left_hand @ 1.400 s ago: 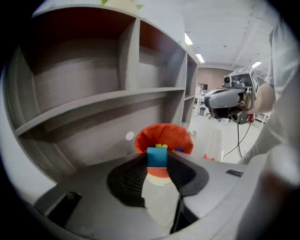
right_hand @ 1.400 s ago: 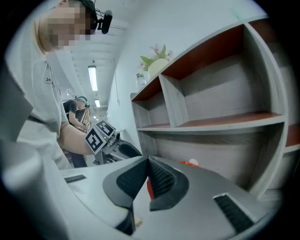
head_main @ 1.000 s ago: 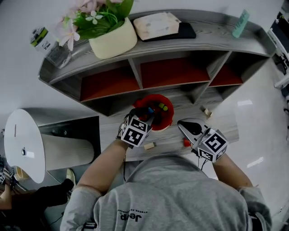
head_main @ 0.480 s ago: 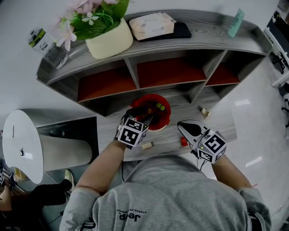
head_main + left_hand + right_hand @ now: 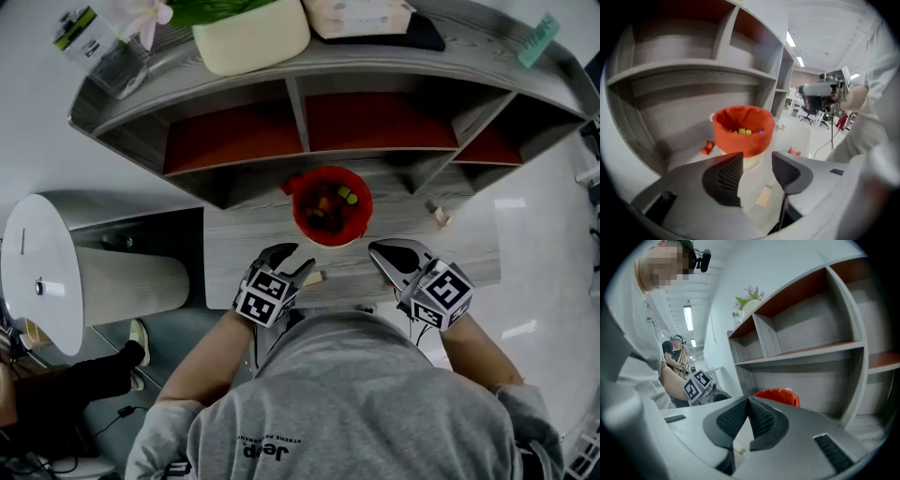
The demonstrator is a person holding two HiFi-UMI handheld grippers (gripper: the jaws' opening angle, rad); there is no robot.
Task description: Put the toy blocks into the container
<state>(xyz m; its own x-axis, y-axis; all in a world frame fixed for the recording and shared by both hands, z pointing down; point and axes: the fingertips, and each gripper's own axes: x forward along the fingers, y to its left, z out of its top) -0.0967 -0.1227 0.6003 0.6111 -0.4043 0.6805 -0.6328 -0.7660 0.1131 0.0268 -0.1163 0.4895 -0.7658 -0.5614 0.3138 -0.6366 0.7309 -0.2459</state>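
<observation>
I'm on the pick-up step: my left claw (image 5: 294, 262), whose jaws have just been opening and now stand spread with nothing pinched, hangs just above the tan block (image 5: 314, 277) lying on the worktop (image 5: 244, 253), near side of the red container (image 5: 302, 208) that already holds several blocks. My right claw (image 5: 380, 251) is pressed together and empty, off to the right. Next, I judge, I must lower the left claw until the block sits between its pads, then close

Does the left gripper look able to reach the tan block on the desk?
Probably yes. The left gripper has just been opening its jaws, with nothing held between them, and points down at the tan block, which lies alone on the bare desk with nothing in the way.
</observation>
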